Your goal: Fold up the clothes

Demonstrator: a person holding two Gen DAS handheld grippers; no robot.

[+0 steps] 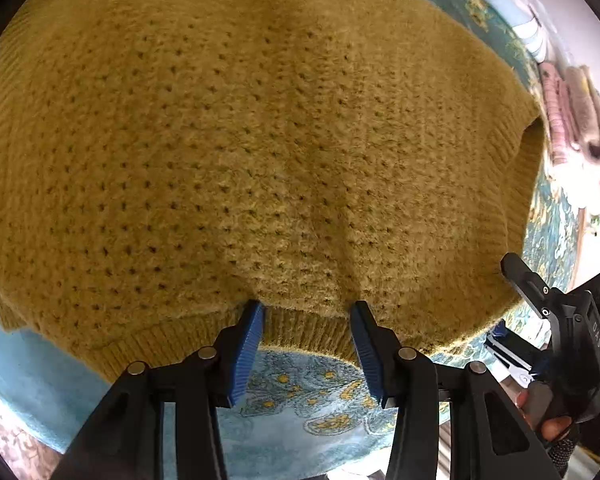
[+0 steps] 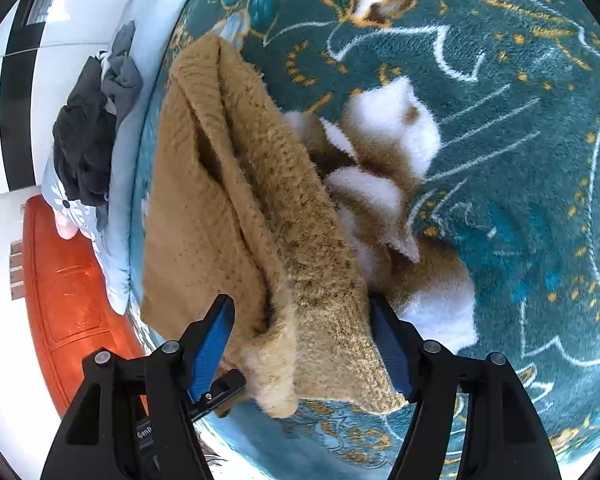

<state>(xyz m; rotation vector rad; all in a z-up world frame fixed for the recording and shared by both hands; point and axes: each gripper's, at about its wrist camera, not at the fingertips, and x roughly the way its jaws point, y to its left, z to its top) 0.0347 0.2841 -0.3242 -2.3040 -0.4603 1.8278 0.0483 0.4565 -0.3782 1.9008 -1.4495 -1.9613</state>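
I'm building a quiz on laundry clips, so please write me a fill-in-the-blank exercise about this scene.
1. The knitted sweater is ____ in colour.
2. It lies on a floral blanket that is mainly ____.
3. The pads on the left gripper are ____.
4. The jaws of the right gripper stand ____ around a fold of the sweater.

Missing words: mustard yellow; teal; blue; open

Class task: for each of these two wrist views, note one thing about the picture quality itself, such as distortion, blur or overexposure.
Left wrist view: fisheye bulges the mustard sweater into a dome, with black corners; the folded clothes at the right edge are blurred and washed out. Right wrist view: the teal blanket curves with the lens; the white wall at left is overexposed; the sweater's fuzz is slightly soft.
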